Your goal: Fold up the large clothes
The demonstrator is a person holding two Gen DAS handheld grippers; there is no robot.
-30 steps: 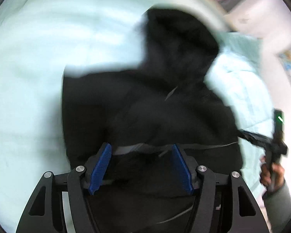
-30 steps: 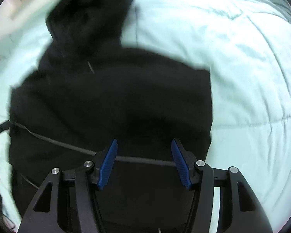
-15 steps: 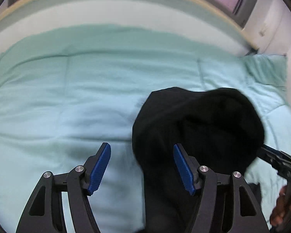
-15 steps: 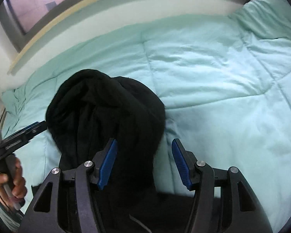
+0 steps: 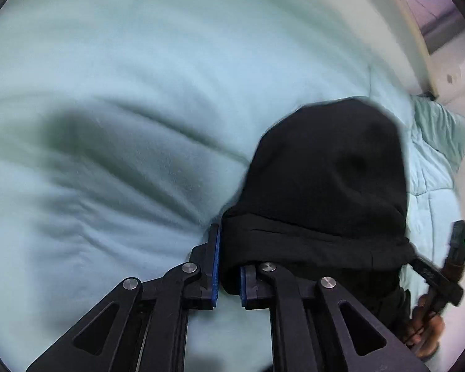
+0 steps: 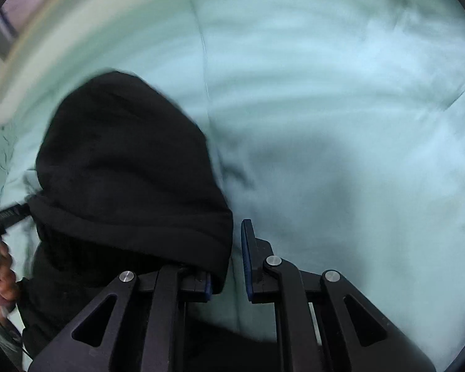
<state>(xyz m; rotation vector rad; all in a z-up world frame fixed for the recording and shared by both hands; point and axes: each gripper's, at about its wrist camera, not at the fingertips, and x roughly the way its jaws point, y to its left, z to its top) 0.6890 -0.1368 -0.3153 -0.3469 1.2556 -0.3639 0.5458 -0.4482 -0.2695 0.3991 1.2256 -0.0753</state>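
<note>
A black hooded sweatshirt (image 5: 325, 186) lies on a pale green quilt (image 5: 124, 93); its hood points away from me. My left gripper (image 5: 229, 241) is shut on the hood's left edge, the cloth bunched between the blue pads. In the right wrist view the same sweatshirt (image 6: 130, 179) fills the left half. My right gripper (image 6: 235, 241) is shut on the hood's right edge; the cloth covers its left finger. Each gripper shows at the edge of the other's view, held by a hand.
The quilt (image 6: 341, 108) spreads wide to both sides of the garment. A pale bed frame edge (image 6: 24, 59) and a wall run along the far side. A green pillow (image 5: 440, 133) lies at the far right corner.
Both grippers went from open to shut on the hood's two sides. The cameras dropped closer to the hood, and the view is blurred with motion.
</note>
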